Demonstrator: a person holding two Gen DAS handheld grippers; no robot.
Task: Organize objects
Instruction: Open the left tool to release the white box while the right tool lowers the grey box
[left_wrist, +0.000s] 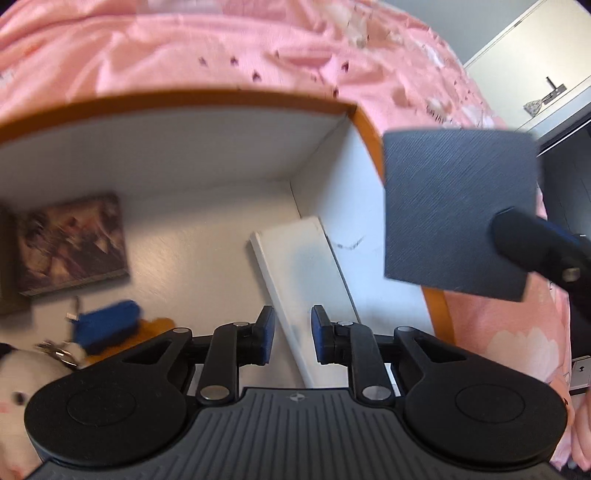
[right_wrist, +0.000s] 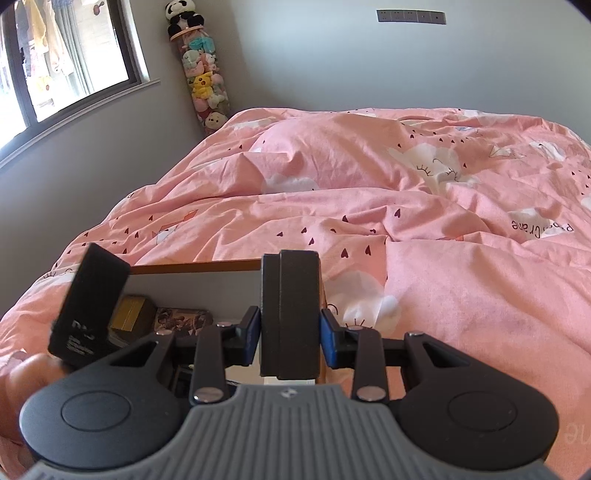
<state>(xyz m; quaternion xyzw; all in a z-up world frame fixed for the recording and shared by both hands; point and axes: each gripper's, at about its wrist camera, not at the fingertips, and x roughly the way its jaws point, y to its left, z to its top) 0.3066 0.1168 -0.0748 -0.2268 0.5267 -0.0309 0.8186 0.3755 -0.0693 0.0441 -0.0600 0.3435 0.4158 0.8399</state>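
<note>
We see a pink quilt (right_wrist: 369, 192) printed with clouds and small hearts covering the bed, and on it sits an open white box with an orange rim (left_wrist: 221, 101). Inside the box, a picture-printed tin (left_wrist: 72, 242) lies toward the left, a white slab (left_wrist: 295, 266) leans along the right wall, and a blue pouch (left_wrist: 107, 325) lies near the front beside a white plush toy (left_wrist: 14, 398). From the right wrist view we also make out a yellowish box (right_wrist: 129, 314) in the box, behind the tin.

Our right gripper (right_wrist: 290, 332) has its jaws pinching a dark grey case (right_wrist: 290, 314), held upright over the box's right edge. Our left gripper (left_wrist: 291, 334) hovers over the box interior with its jaws nearly pressed together and nothing between them. In the right wrist view, a black box with pale lettering (right_wrist: 88, 306) tilts above the left side of the open box; we cannot tell what supports it.

Behind the bed stands a grey wall, with a window (right_wrist: 62, 55) at the left and a tall clear tube of plush toys (right_wrist: 203, 81) in the corner.
</note>
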